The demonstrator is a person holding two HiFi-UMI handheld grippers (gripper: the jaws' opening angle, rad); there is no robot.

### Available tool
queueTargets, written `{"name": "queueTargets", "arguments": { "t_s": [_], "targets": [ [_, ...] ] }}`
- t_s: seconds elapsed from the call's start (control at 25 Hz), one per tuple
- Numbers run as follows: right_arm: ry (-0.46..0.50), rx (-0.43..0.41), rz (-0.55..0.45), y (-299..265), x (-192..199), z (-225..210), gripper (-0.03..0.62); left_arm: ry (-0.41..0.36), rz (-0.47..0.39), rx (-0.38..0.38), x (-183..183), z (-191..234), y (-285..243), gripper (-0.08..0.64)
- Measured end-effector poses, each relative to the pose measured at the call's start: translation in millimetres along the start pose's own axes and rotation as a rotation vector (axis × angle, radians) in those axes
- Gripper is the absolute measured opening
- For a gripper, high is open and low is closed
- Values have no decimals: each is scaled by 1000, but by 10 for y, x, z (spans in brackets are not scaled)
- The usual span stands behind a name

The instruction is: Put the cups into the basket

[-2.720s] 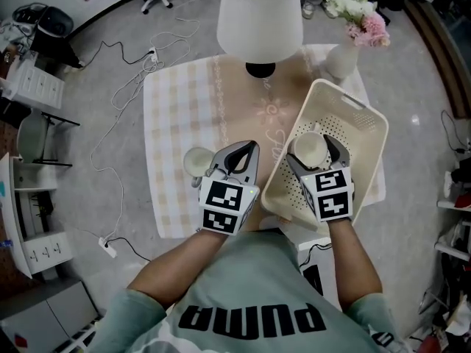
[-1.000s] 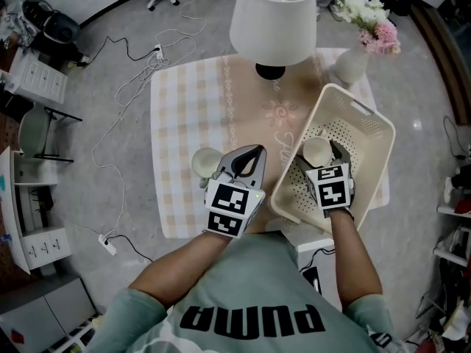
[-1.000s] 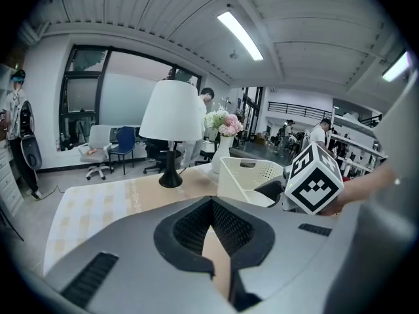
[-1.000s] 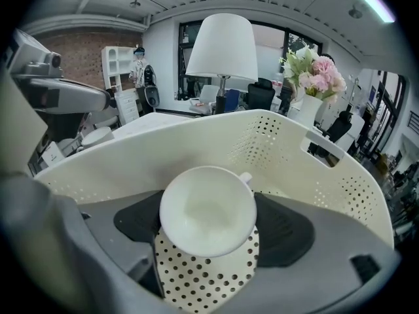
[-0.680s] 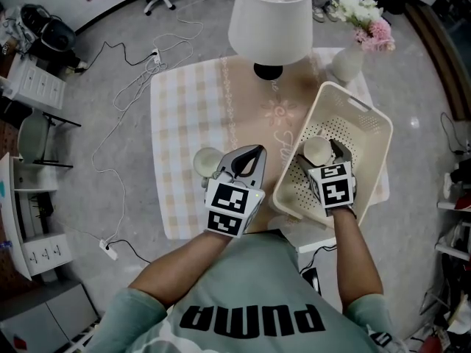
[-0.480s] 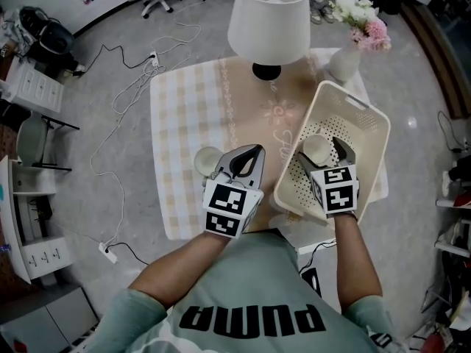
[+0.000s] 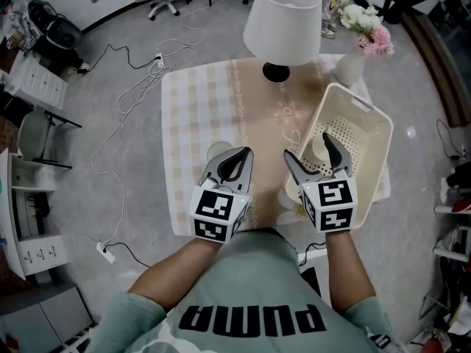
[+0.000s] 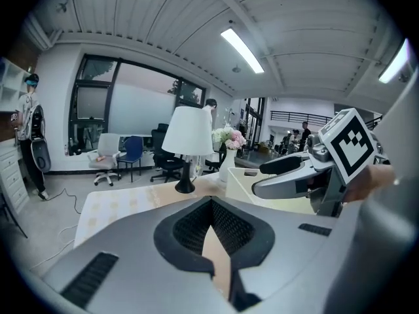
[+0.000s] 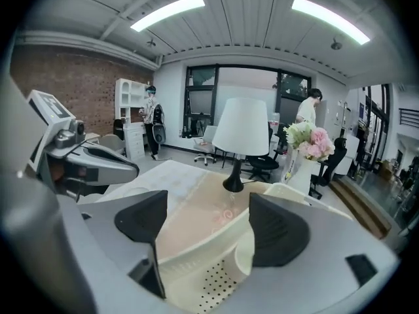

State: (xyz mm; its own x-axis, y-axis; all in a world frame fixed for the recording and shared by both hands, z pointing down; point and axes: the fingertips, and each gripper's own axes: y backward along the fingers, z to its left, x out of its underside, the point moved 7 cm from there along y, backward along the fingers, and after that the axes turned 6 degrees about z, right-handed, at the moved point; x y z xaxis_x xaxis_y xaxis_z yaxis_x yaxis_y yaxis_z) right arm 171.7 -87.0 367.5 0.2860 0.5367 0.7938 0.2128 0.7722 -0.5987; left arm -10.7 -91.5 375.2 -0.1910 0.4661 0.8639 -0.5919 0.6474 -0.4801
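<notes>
Now right gripper (image 7: 307, 147) has let go and backed toward the near side, jaws wide and empty, one cup (image 7: 321, 148) left inside the basket (image 7: 368, 123); left gripper (image 7: 243, 155) pinched together on nothing, second cup (image 7: 218, 151) just beside it on the table (image 7: 195, 109), next up.

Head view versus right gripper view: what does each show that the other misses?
Only the head view: cables on the floor and the right gripper's marker cube. Only the right gripper view: ceiling lights and a brick wall. Both: the lamp, flowers, basket and left gripper.
</notes>
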Motion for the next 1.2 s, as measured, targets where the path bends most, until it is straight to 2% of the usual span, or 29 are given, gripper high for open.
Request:
{"name": "queueTargets", "arguments": {
  "t_s": [0.4, 0.64, 0.84, 0.88, 0.92, 0.96, 1.08, 1.2],
  "targets": [
    [34, -92, -56, 123, -169, 658, 390, 51, -24, -99, 223, 380, 550, 2],
    [54, -208, -53, 122, -139, 1171, 388, 84, -19, -138, 409, 541, 817, 2],
    [92, -261, -45, 99, -57, 1469, 378, 111, -9, -168, 565, 633, 914, 2],
    [98, -259, -46, 97, -45, 1502, 349, 116, -7, -173, 596, 644, 930, 2],
    [101, -253, -49, 95, -41, 1549, 259, 119, -5, -176, 632, 668, 959, 2],
    [101, -247, -53, 92, -43, 1607, 136, 122, -1, -177, 669, 700, 997, 2],
    [102, -236, -61, 82, -36, 1739, 65, 122, 5, -174, 748, 756, 1062, 2],
    [110, -237, -51, 62, 6, 1807, 44, 116, 2, -165, 764, 751, 1063, 2]
  ]
}}
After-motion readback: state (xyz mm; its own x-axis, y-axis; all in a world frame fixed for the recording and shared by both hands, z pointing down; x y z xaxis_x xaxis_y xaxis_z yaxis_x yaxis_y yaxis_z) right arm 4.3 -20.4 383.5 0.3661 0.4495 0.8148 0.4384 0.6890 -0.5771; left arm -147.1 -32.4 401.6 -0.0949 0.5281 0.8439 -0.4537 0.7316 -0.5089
